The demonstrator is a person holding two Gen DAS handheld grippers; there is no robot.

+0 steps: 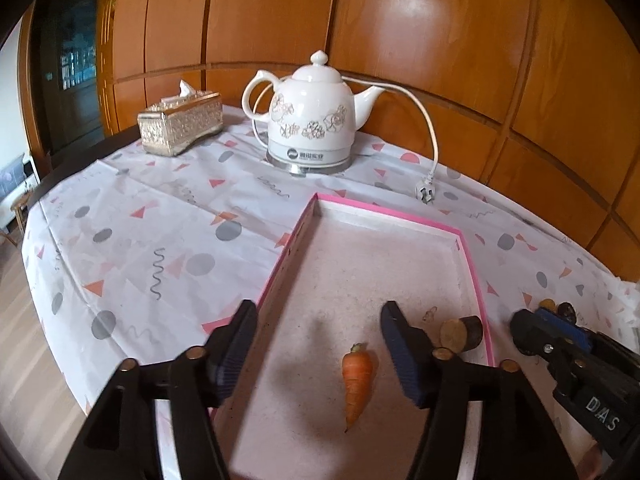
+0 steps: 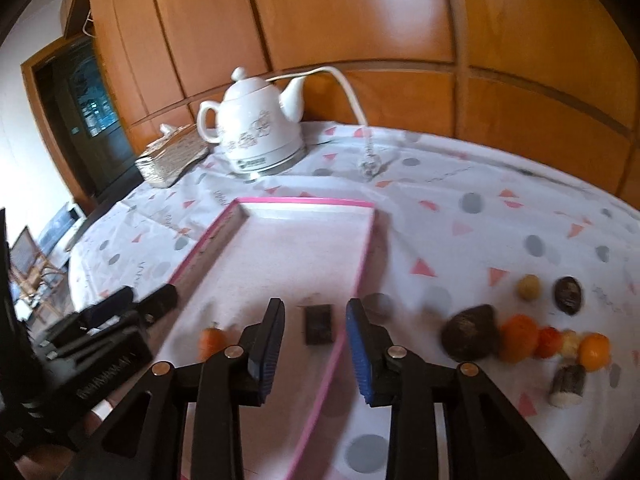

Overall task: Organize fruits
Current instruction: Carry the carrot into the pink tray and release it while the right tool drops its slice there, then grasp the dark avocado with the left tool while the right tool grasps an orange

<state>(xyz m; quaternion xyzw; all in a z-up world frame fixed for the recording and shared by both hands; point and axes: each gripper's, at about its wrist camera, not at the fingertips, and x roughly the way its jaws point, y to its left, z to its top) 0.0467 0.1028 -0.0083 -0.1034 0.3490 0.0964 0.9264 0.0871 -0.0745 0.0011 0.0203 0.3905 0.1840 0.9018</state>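
Tablecloth (image 1: 132, 240): white, printed with grey dots, pink triangles and squiggles; covers the table in front of wooden wall panels (image 1: 420, 40).

Tray (image 1: 474, 268): shallow, rectangular, pink rim, pale speckled floor; lies on the cloth before the kettle. Seen also from the right wrist (image 2: 362, 264).

Kettle (image 1: 316, 120): white ceramic, floral print, on a metal base at the far side; white cord runs to a plug (image 1: 425, 191) lying on the cloth.

Tissue box (image 1: 180, 126): gold, embossed, left of the kettle.

Left gripper (image 1: 320, 344): above the near end of the tray, fingers spread wide, nothing between them.

Right gripper (image 2: 316, 342): straddling the tray's right rim, fingers apart, nothing held.

Carrot (image 1: 357, 380): small, orange, lying on the tray floor, tip toward the camera.

Dark cut piece (image 1: 462, 334): pale cut face, in the tray near its right rim; appears as a dark block (image 2: 319, 324) from the right wrist.

Fruit group, on the cloth right of the tray, outside it: large dark brown fruit (image 2: 470, 332); orange fruits (image 2: 518, 338) touching in a row; dark round fruit (image 2: 567, 294); small tan fruit (image 2: 529, 287); stubby pale-ended piece (image 2: 568, 384). Blurred; kinds uncertain.
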